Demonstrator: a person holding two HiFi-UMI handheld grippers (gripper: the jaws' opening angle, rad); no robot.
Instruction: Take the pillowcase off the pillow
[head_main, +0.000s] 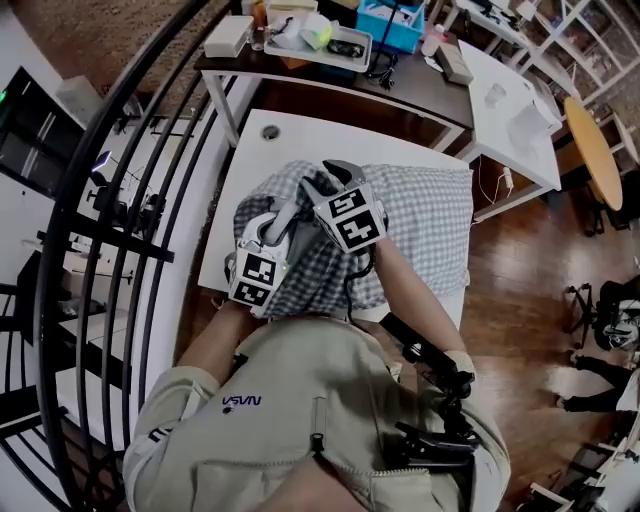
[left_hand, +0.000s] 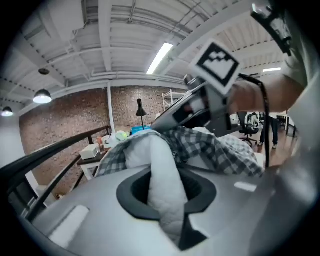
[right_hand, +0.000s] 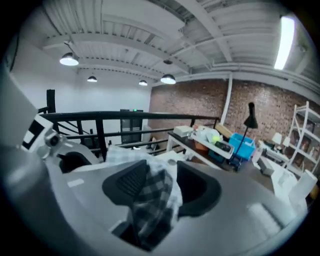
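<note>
The pillow in its blue-and-white checked pillowcase (head_main: 420, 225) lies on a white table (head_main: 290, 135). Both grippers meet at its near left end. In the left gripper view the bare white pillow (left_hand: 159, 165) bulges out of the checked case (left_hand: 215, 147), and my left gripper (left_hand: 167, 192) is shut on that white stuffing. My left gripper (head_main: 295, 210) sits left of the right gripper (head_main: 335, 172), which is raised just above it. The right gripper (right_hand: 162, 187) stands open, with a fold of the checked pillowcase (right_hand: 150, 202) hanging loose between its jaws, clear of the right pad.
A black railing (head_main: 120, 180) curves along the table's left side. Behind the table stands a dark desk (head_main: 400, 85) with a tray (head_main: 325, 45), a blue bin and a white box. A white side table (head_main: 515, 110) and a round wooden table (head_main: 590, 150) are at right.
</note>
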